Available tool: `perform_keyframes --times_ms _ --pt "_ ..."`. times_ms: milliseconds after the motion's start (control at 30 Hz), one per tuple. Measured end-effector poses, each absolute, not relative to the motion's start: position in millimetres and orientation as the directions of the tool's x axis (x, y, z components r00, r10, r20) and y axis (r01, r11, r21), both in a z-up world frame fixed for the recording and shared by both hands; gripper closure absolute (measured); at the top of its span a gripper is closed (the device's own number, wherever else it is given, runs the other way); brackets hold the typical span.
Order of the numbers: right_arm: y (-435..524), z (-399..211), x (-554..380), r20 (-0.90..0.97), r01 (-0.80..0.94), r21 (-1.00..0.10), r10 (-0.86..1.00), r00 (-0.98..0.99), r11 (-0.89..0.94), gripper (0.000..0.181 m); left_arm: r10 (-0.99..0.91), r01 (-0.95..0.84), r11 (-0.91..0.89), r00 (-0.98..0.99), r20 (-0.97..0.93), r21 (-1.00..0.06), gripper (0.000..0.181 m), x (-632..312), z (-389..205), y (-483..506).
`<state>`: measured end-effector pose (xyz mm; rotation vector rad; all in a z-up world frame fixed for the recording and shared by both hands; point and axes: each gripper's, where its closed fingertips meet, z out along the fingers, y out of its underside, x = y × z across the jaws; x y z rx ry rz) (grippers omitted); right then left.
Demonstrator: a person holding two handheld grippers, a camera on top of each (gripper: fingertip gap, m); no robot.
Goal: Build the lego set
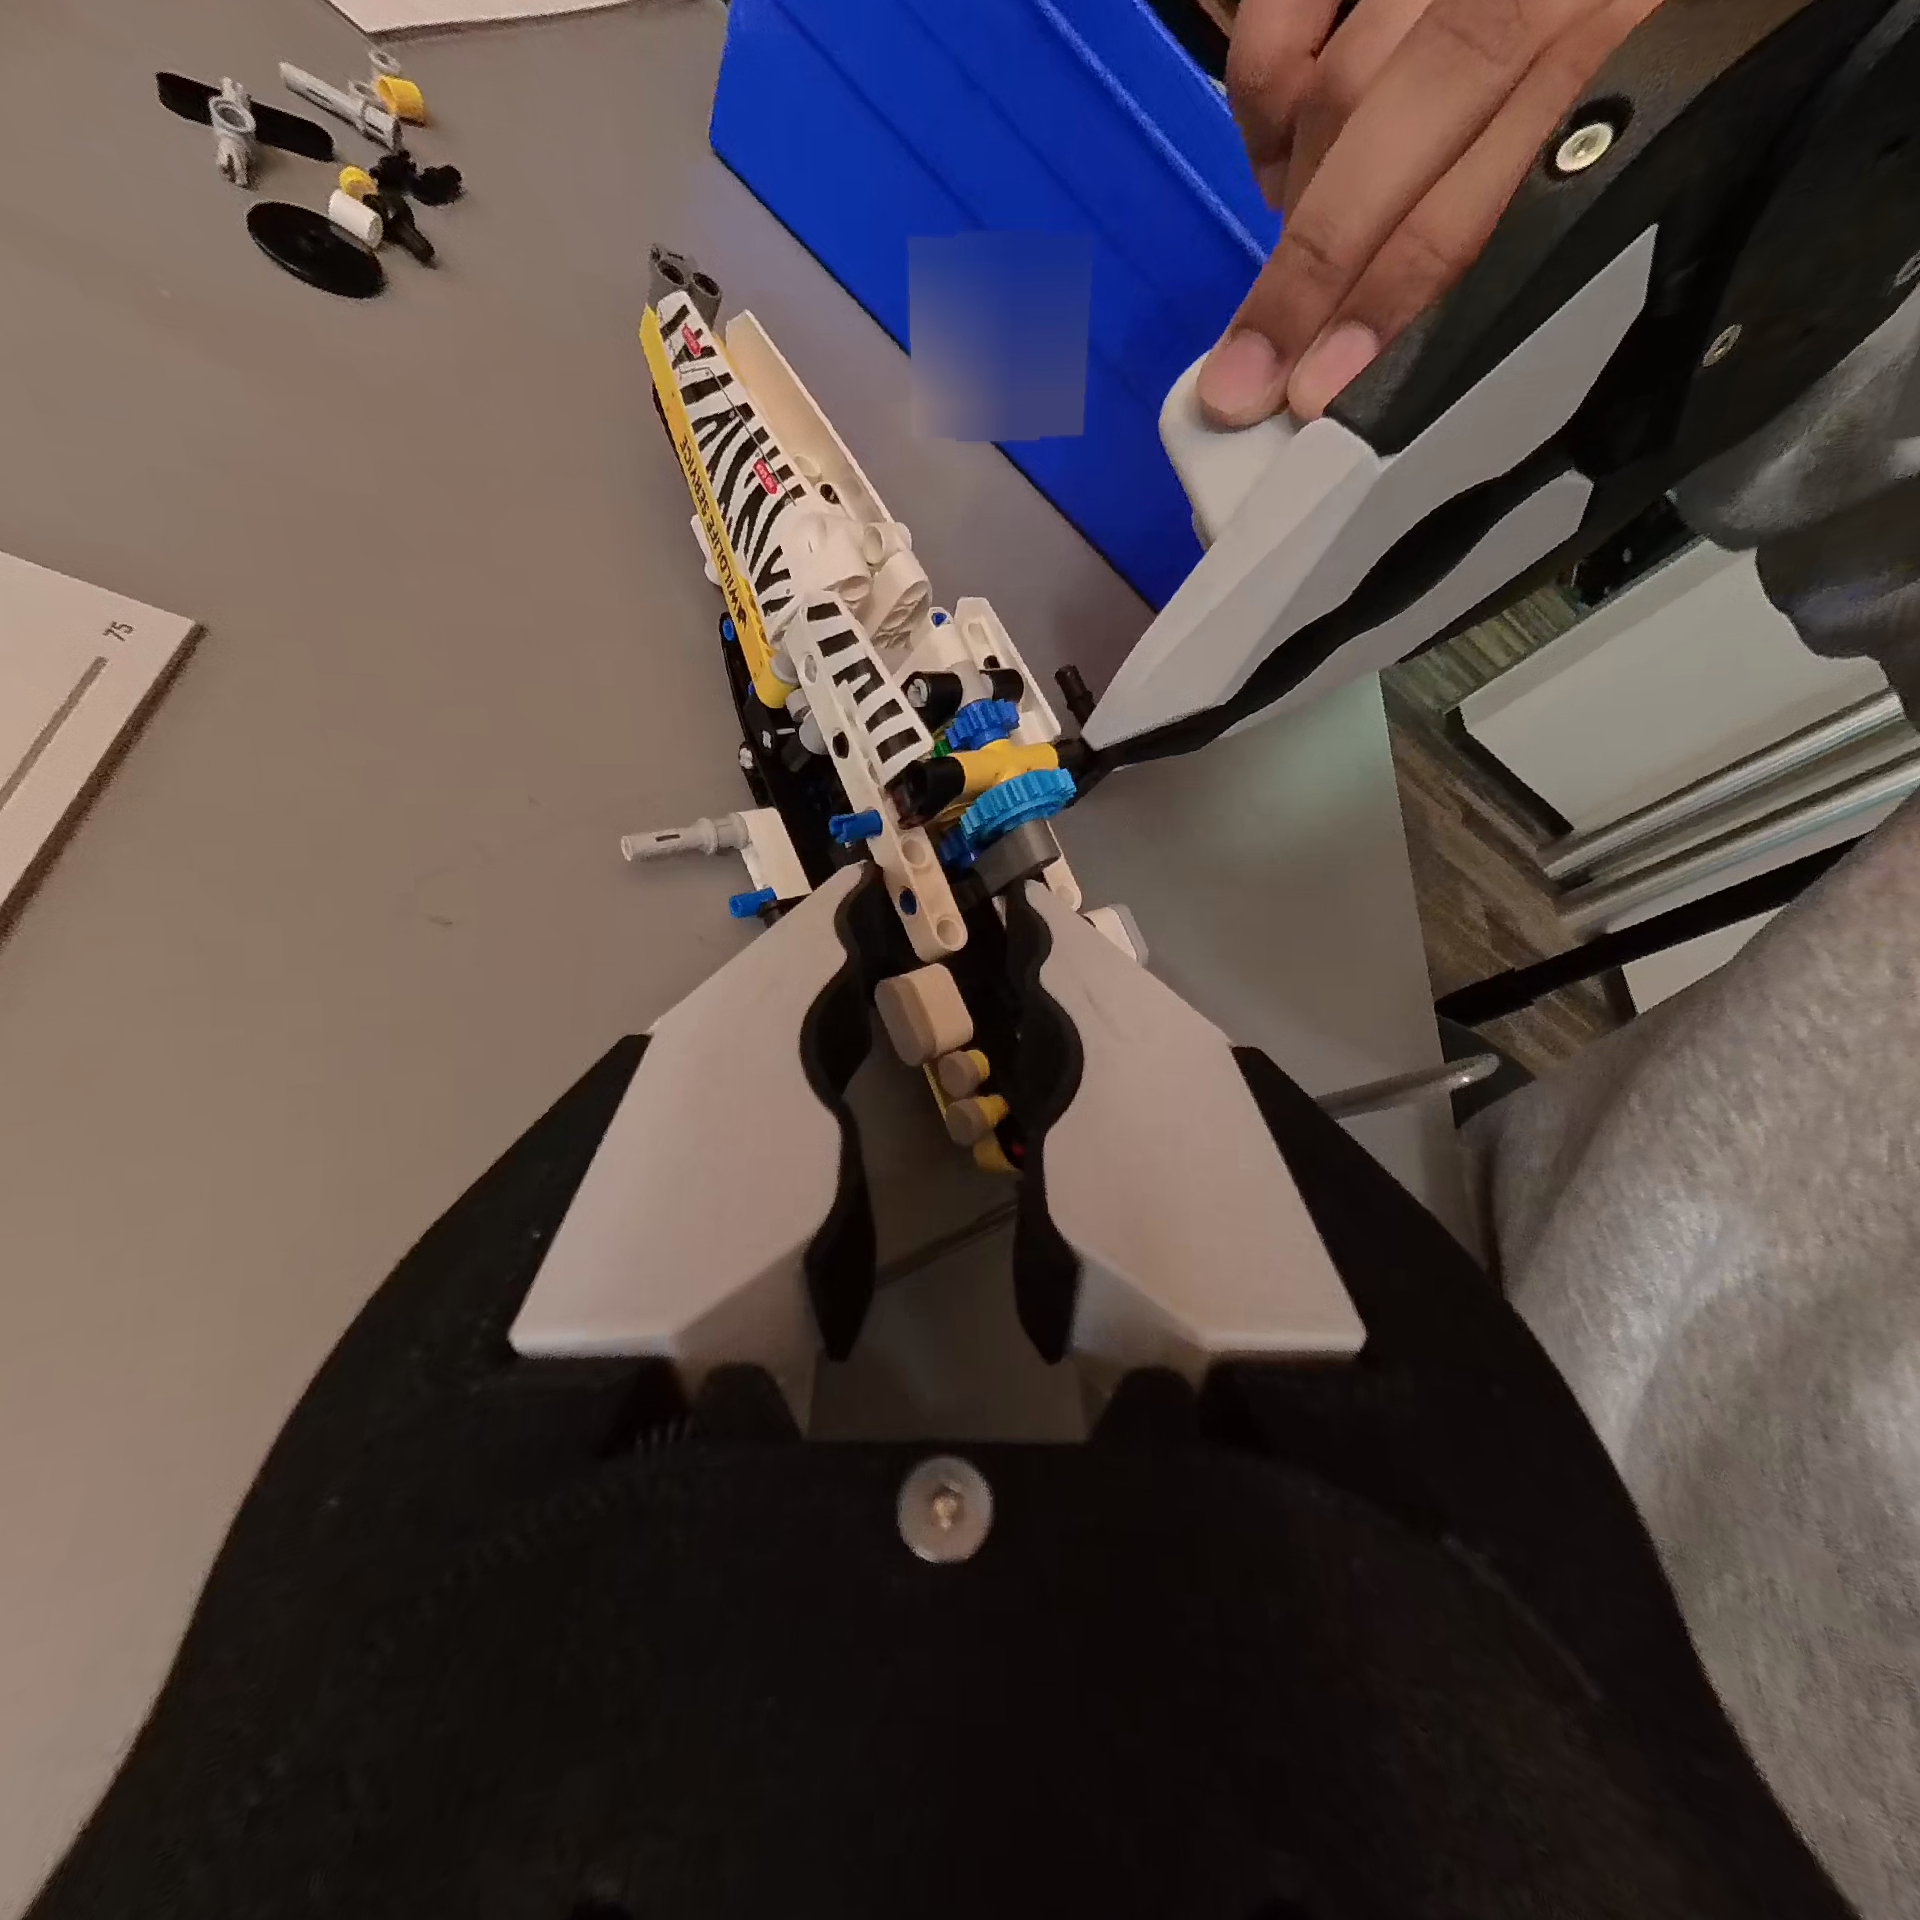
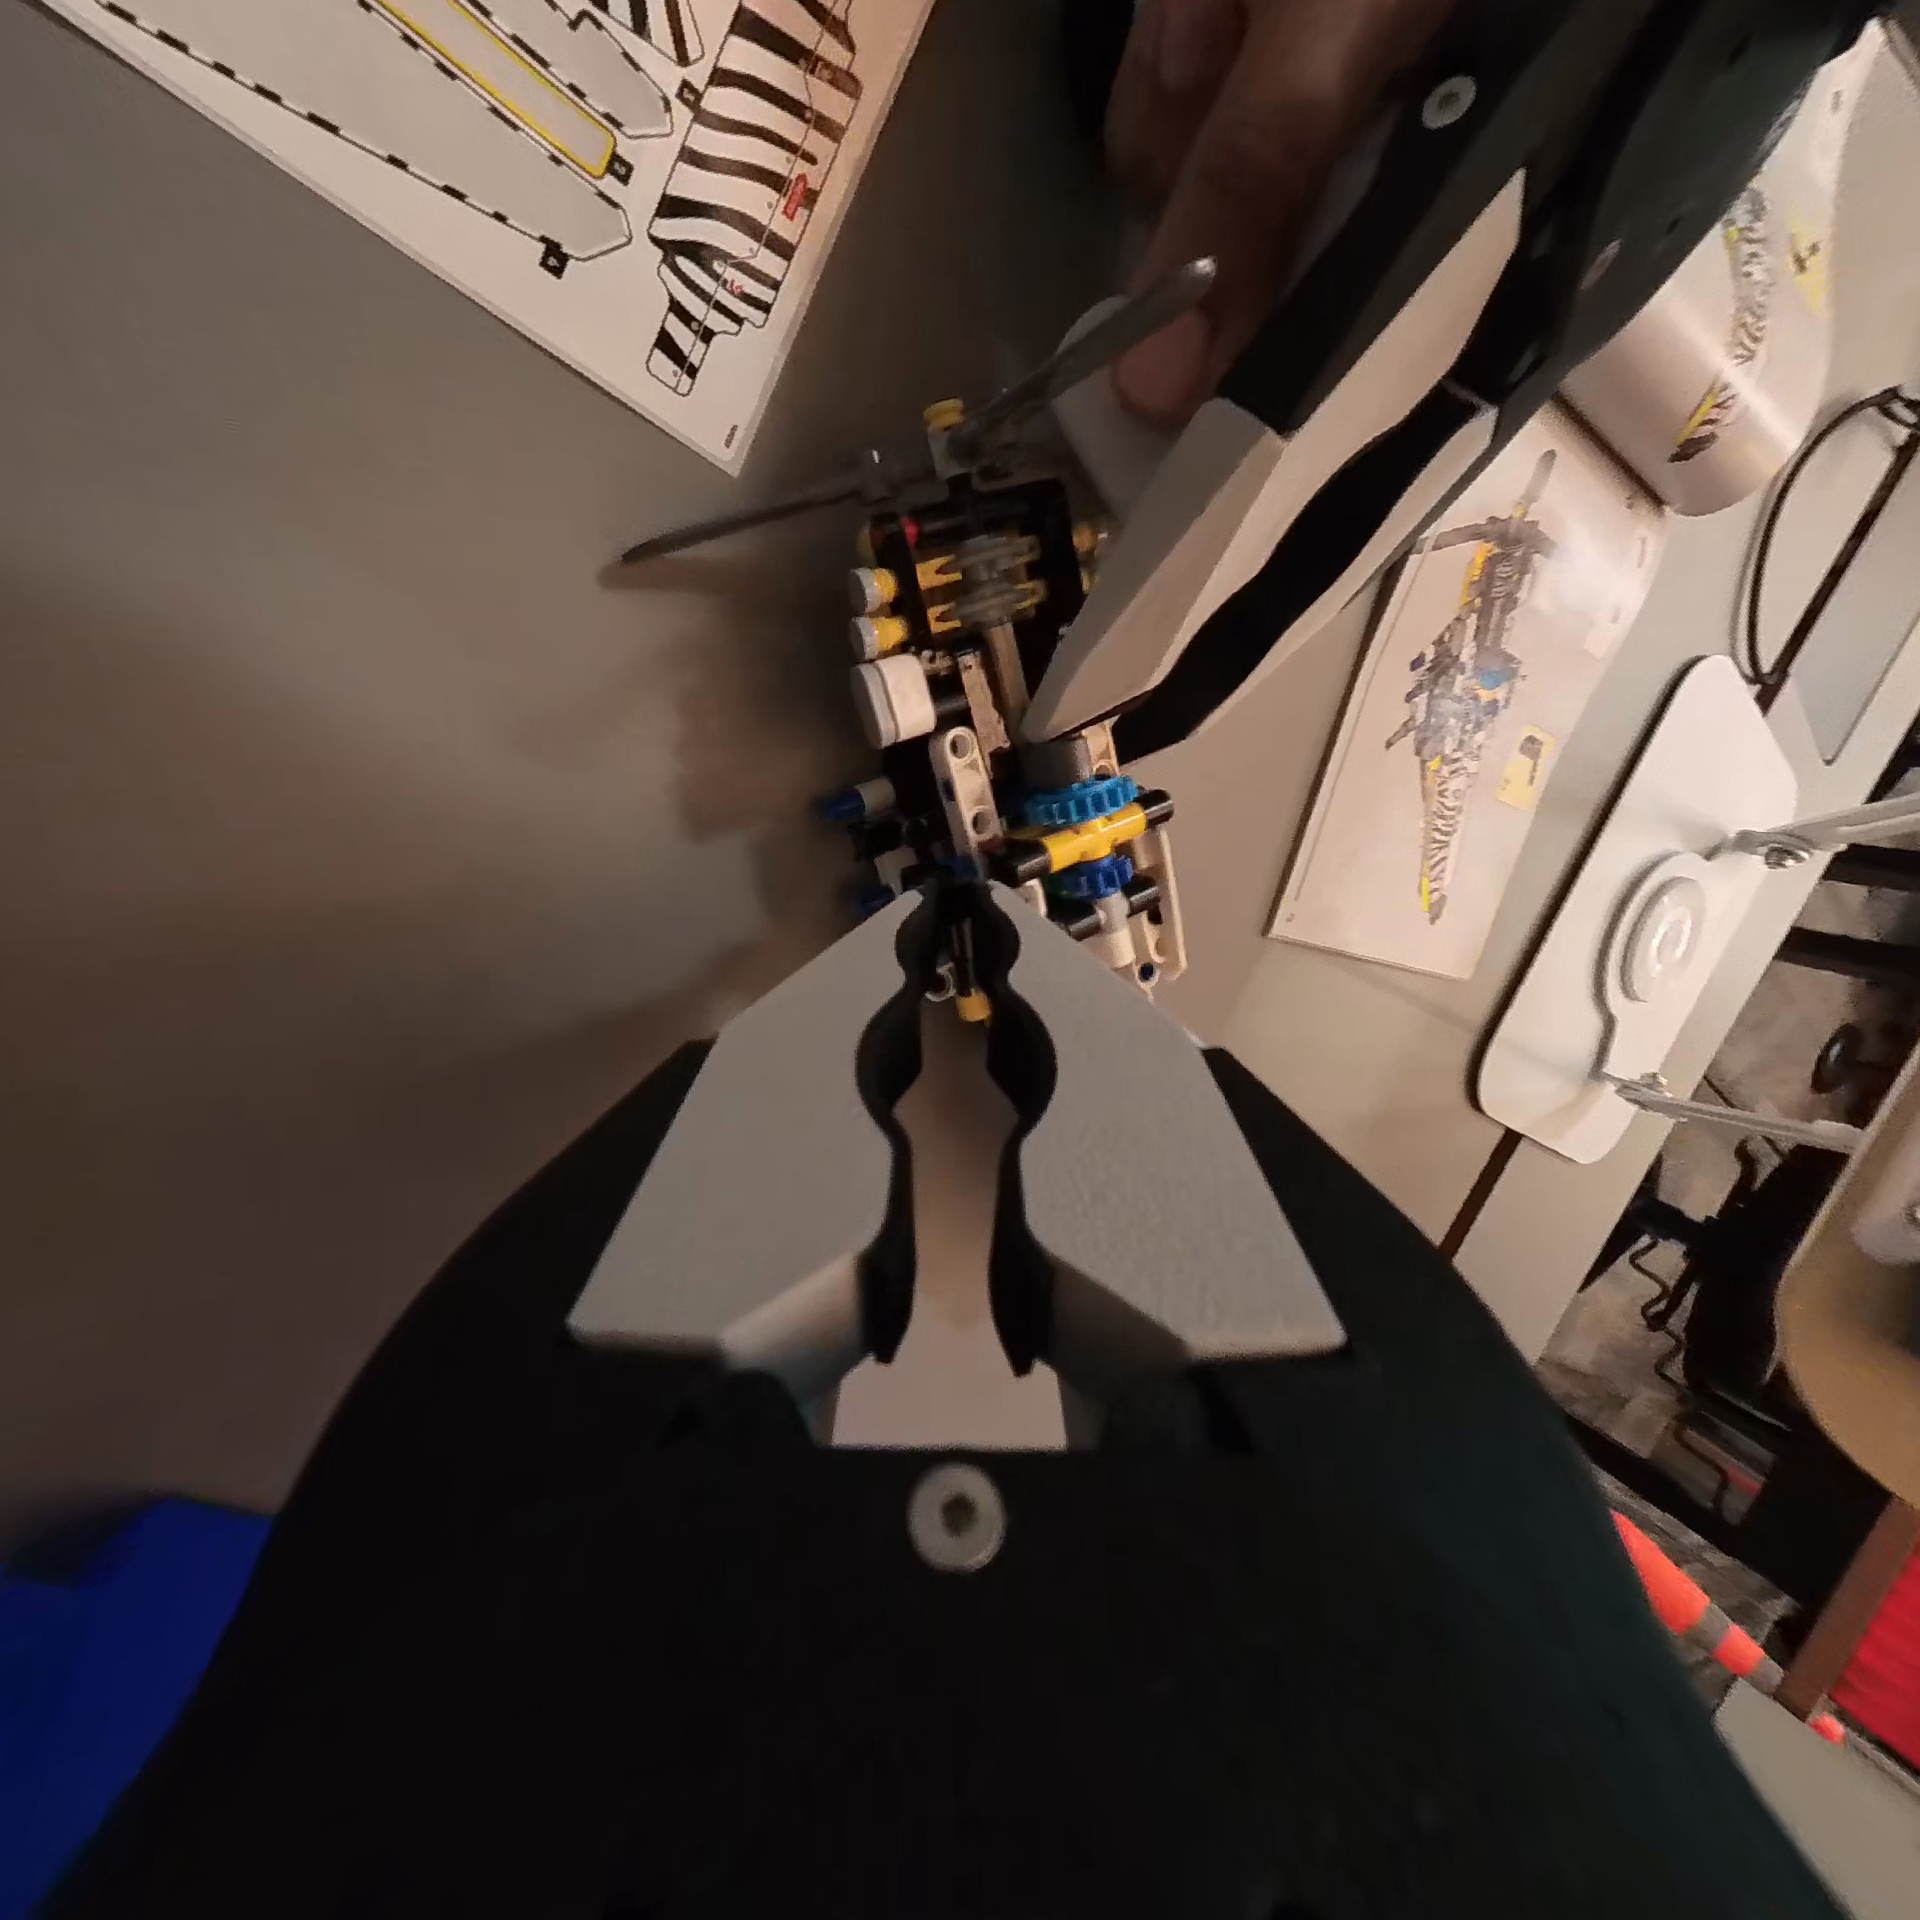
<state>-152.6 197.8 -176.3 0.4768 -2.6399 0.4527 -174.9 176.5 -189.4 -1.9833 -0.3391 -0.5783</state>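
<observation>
With the left gripper (image 1: 940,914) pinching the zebra-striped white, yellow and black lego model (image 1: 821,623) at centre frame and the right gripper (image 2: 961,914) closed on a thin black-and-yellow piece (image 2: 968,971) at its edge, a hard push risked popping the blue gears (image 1: 1013,805) loose.

A grey table (image 1: 312,468) fills most of both views. At the right edge of the left wrist view, wood-patterned floor (image 1: 1507,935) and metal rails (image 1: 1714,790) show. Lower right of the right wrist view: dim floor, blurred.

right gripper (image 2: 958,914) clamping lego model (image 2: 997,727), sticker sheet (image 2: 499,156)
</observation>
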Motion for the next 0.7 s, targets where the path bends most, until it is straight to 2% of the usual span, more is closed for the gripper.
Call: perform_keyframes --times_ms 333,433,567,700 --pt "196.1 -171.7 -158.3 0.484 -0.407 -0.269 -0.243 -0.840 0.873 0.181 -0.033 0.461 -0.483 0.840 0.541 -0.745 0.160 -170.6 -191.2 176.3" --pt "192.6 -167.3 -161.1 0.473 -0.383 -0.320 -0.204 -0.857 0.866 0.181 -0.025 0.485 -0.463 0.829 0.558 -0.742 0.162 -172.7 -189.1 177.0" --pt "198.3 -173.1 -161.2 0.478 -0.388 -0.284 -0.221 -0.850 0.877 0.181 -0.026 0.481 -0.461 0.833 0.553 -0.746 0.162 -172.6 -188.6 177.4" --pt "209.4 -171.1 -159.1 0.449 -0.312 -0.285 -0.161 -0.879 0.906 0.181 -0.019 0.492 -0.453 0.829 0.560 -0.744 0.163 -174.7 -188.2 177.2"
